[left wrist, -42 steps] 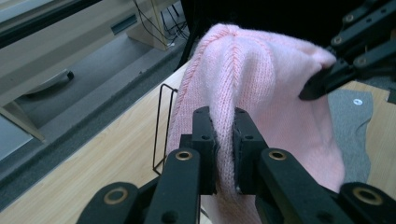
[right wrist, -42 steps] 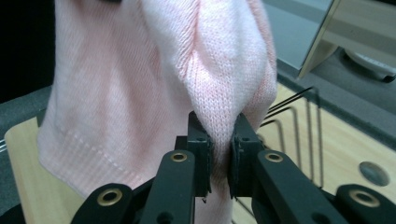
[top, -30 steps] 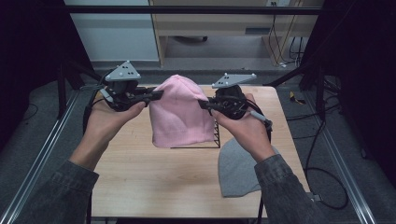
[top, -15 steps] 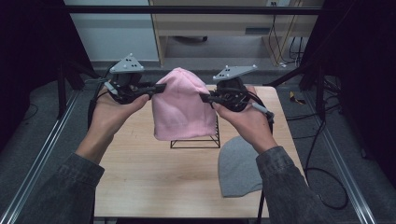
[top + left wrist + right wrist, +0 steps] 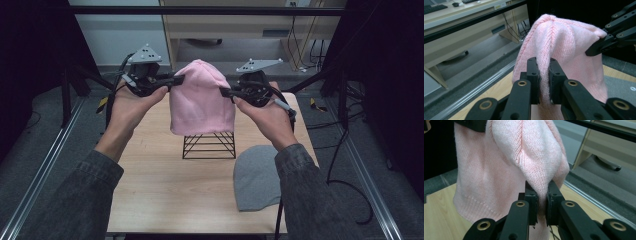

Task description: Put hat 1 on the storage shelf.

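High view: pink hat between both claws, pinched.

Grey floor, wooden desk behind, perhaps white wall

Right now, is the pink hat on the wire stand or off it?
Off. The pink hat hangs between the left claw and right claw, its hem just above the wire stand.

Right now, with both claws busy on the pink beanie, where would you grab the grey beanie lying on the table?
Take the grey beanie at its straight bottom hem, coming from above on the person's side. It lies flat, rounded crown pointing toward the wire stand, so the hem near the table edge is probably the easiest fold to pinch.
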### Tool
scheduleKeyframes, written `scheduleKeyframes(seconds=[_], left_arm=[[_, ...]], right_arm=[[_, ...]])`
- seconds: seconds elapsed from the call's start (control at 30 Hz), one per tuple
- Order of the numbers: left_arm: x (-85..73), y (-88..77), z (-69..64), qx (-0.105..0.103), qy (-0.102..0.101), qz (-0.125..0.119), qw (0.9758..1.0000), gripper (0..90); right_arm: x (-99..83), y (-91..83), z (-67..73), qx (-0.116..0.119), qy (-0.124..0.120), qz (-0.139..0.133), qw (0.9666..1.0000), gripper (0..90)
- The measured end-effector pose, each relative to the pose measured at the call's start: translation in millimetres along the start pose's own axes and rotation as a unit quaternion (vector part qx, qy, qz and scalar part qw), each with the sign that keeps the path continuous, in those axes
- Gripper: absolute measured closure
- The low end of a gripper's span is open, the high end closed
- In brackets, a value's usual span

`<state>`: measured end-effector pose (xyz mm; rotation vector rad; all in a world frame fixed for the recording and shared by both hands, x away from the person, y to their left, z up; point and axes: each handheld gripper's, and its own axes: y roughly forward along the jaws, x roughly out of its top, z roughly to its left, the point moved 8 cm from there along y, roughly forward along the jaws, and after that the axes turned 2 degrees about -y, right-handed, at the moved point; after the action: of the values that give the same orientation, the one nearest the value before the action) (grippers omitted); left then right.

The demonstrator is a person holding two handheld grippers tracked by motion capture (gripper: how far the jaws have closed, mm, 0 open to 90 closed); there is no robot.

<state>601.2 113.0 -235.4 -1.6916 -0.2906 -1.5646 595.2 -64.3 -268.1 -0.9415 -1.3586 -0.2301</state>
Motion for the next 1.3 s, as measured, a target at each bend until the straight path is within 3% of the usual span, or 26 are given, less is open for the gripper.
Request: scheduleKeyframes(seconds=[0.33, 0.77, 0.97, 1.3], left_arm=[[-0.6, 11.8, 3.8, 0.001, -0.005, 0.0, 1.0, 81.6], [1.9, 31.6, 20.6, 0.01, -0.018, 0.0, 0.9998, 81.5], [-4.7, 43.5, 24.8, 0.014, -0.016, 0.009, 0.9997, 81.4], [-19.1, 54.6, 26.1, 0.019, -0.009, 0.001, 0.9998, 81.3]], right_arm=[[1.1, 5.4, -16.3, -0.018, 0.005, -0.015, 0.9997, 82.5], [1.6, 22.5, -32.3, -0.031, 0.012, -0.019, 0.9993, 82.4], [-3.5, 31.5, -36.8, -0.035, 0.014, -0.004, 0.9993, 82.3], [-16.8, 43.6, -40.9, -0.041, 0.006, 0.009, 0.9991, 82.3]])
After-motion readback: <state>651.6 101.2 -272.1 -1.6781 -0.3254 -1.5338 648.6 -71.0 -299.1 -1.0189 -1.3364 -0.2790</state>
